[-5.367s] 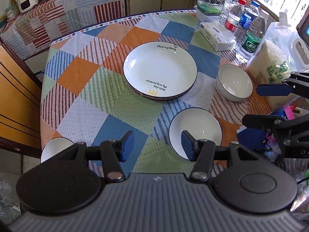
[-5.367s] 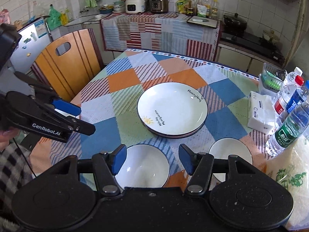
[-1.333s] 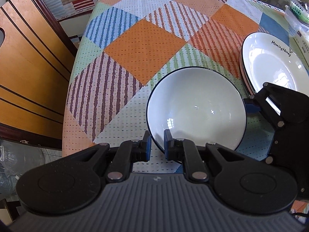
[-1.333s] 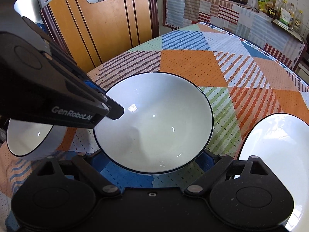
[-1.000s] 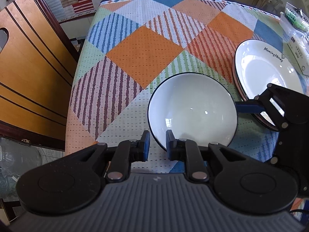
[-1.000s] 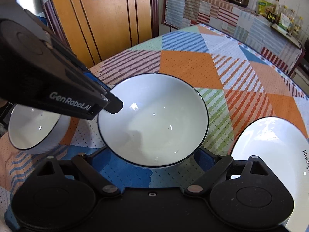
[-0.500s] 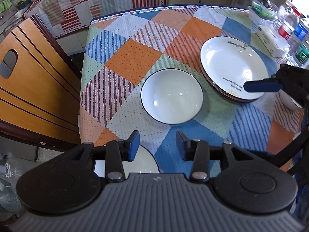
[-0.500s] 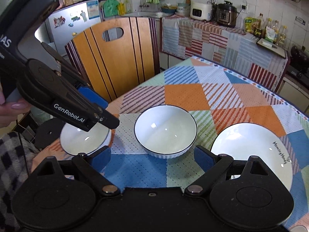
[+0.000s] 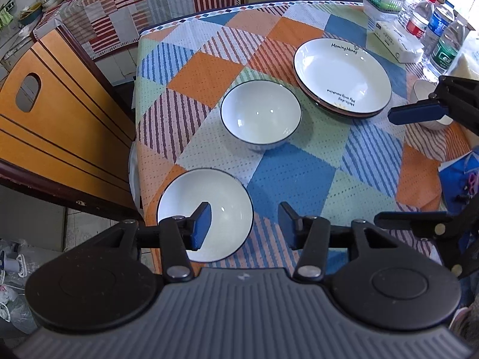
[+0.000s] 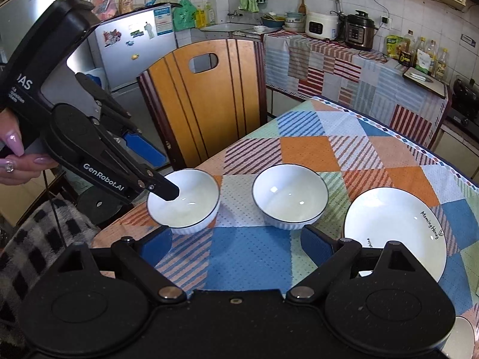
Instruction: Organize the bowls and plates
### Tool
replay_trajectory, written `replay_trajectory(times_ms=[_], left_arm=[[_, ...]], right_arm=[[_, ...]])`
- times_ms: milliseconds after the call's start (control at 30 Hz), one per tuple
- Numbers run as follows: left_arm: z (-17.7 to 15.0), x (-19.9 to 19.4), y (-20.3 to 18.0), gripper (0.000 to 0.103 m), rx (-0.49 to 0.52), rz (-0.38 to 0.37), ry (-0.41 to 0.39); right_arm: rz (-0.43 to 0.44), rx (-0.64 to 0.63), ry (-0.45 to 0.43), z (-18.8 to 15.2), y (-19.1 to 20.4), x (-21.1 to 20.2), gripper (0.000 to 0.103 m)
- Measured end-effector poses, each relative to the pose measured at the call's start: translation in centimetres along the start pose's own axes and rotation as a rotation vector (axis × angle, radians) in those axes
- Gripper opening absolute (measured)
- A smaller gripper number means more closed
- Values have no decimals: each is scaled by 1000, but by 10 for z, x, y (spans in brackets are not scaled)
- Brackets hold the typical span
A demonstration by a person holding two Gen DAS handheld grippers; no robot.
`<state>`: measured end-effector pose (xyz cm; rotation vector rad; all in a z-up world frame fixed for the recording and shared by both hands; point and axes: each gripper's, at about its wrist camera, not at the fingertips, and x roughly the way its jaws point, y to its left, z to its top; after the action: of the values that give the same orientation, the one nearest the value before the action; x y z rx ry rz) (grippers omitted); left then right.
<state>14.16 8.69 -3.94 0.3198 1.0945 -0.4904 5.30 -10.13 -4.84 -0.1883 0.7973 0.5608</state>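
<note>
At the table's near left corner, beside the wooden chair (image 9: 60,113), my left gripper (image 9: 244,224) hangs spread wide with nothing in it over the near bowl (image 9: 230,209). My right gripper (image 10: 236,243) is likewise wide open and empty. Further in sits the second bowl (image 9: 260,115), apart from the first, then the stacked plates (image 9: 341,74) toward the far right edge.

My left tool (image 9: 244,224) hung open above the table (image 9: 299,173), one finger over the near bowl (image 9: 227,206). A second bowl (image 9: 260,115) sat just beside the stacked plates (image 9: 342,76).
</note>
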Motion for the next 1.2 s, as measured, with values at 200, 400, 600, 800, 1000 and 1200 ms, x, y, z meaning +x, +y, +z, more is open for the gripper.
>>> replay_trajectory(times_ms=[200,400,600,800,1000,1200], left_arm=[[-18,-4,10,55,-10,-8,15],[-31,1,23,58,-47,6,36],[-41,18,42,59,-73,11,73],[-40,42,60,59,-88,30,125],[-38,63,75,59,-93,12,152],[-39,84,86,59,-94,19,174]], right_arm=[[23,-53,13,0,24,1,95],[51,-79,33,1,37,20,95],[86,-76,85,-4,42,55,95],[68,-136,116,-12,47,89,95],[97,-209,85,-20,50,116,95],[151,-176,89,-24,50,149,95]])
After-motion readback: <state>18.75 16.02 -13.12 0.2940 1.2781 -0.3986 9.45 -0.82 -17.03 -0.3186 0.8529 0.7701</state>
